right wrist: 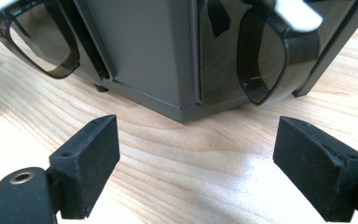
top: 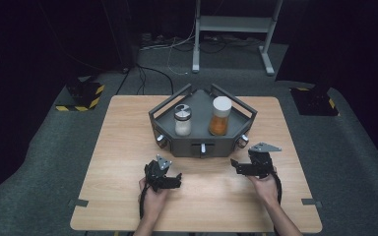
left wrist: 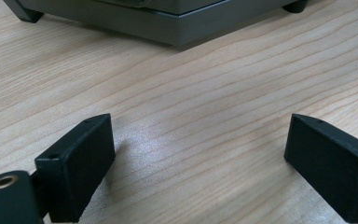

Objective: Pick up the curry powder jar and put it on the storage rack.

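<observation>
Two grippers: both are being held low over a light wooden table (top: 128,147), on the person's side of the tray.
Table: the light wood top is being seen from above, set on grey carpet in a dark room.
Tray: a dark grey, angular metal tray (top: 202,143) with raised rails is sitting toward the far middle of the table; three small silver knobs are showing along its front faces.
Left jar: a clear glass jar with a silver lid and white contents (top: 182,120) is standing upright in the left part of the tray.
Right jar: a taller clear jar with a white lid and orange contents (top: 220,116) is standing upright just beside it, in the right part.
Left gripper (top: 177,180): it is being held in the person's left hand (top: 152,196), near the tray's front left; in the left gripper view (left wrist: 200,163) its black jaws are standing wide apart with only bare wood between them, and the tray's base is showing ahead.
Right gripper (top: 234,163): it is being held in the person's right hand (top: 266,187), near the tray's front right; in the right gripper view (right wrist: 196,163) its jaws are spread wide, nothing is being gripped, and a corner of the tray (right wrist: 158,51) is lying close ahead.
Background: a grey metal stand (top: 234,24) and cables are lying on the floor beyond the table.
</observation>
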Motion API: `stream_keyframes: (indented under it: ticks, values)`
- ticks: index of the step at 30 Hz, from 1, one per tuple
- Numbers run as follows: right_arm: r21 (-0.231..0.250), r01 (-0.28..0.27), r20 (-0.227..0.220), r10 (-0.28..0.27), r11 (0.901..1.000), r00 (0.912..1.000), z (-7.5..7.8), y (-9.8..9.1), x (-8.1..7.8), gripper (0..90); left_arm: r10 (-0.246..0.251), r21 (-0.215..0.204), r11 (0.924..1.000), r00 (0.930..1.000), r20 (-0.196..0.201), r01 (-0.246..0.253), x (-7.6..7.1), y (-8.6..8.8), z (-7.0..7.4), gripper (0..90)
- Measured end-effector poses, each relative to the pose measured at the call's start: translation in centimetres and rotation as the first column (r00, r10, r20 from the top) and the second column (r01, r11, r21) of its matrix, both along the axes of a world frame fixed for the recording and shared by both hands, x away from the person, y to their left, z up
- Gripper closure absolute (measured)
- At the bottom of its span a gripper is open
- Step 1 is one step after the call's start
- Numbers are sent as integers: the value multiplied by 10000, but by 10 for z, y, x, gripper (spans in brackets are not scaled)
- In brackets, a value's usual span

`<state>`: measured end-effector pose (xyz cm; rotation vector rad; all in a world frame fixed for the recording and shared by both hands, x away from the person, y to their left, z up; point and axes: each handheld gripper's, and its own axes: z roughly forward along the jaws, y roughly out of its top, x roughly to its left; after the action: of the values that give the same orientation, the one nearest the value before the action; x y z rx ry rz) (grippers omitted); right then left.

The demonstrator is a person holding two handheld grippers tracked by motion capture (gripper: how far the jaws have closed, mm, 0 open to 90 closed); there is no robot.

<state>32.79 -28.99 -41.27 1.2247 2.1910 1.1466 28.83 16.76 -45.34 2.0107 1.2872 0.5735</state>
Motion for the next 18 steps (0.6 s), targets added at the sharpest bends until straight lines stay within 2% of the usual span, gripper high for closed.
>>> stream_keyframes:
  ticks: [6, 18]
  values:
    - [-26, 13, 22, -13, 10000, 10000, -5, 2, -3, 144, -2, 2, 10000, 10000, -2, 2, 0, 0, 0, 85]
    - [-25, 188, -211, -188, 9998, 9996, -21, 4, -8, 145, -4, 6, 10000, 10000, -4, 4, 0, 0, 0, 85]
